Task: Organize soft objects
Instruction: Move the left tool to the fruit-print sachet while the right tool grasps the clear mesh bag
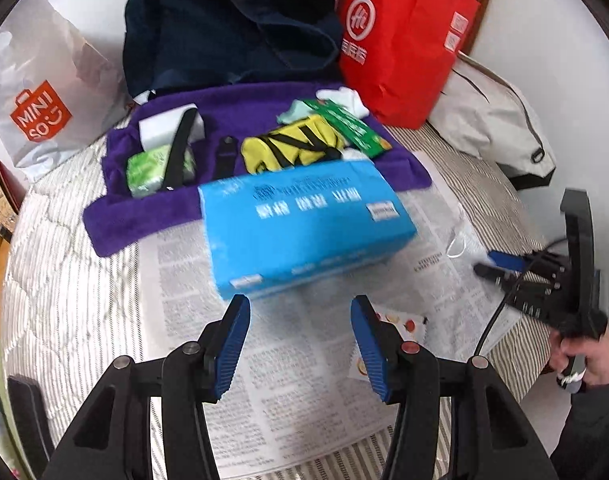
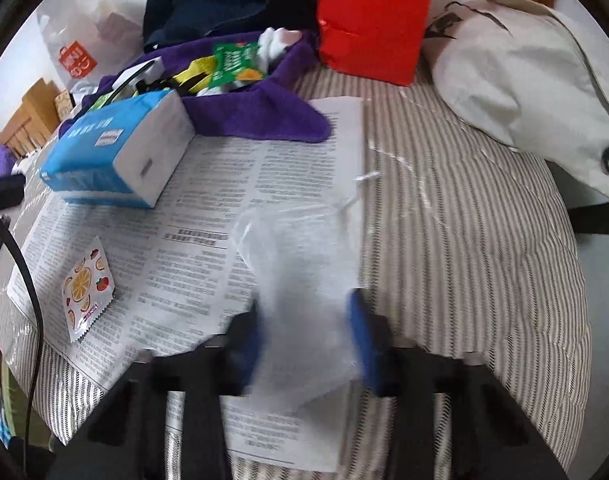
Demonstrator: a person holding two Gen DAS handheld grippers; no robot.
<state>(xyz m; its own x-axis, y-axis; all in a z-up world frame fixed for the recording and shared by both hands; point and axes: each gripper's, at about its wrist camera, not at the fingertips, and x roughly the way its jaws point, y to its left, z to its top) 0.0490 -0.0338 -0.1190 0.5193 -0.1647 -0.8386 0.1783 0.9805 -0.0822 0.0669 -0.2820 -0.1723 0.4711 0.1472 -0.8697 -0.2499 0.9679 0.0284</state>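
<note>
Left tool [image 1: 300,338] apart and empty, poised just short of blue tissue pack [image 1: 304,228] lying on newspaper [image 1: 264,392] over striped bed [image 2: 484,240]. Right tool [image 2: 308,340] blurred, blue pads either side of clear plastic bag [image 2: 300,256] on newspaper; grip not discernible. Fruit-print sachet [image 2: 88,288] lying well left of right tool.
</note>
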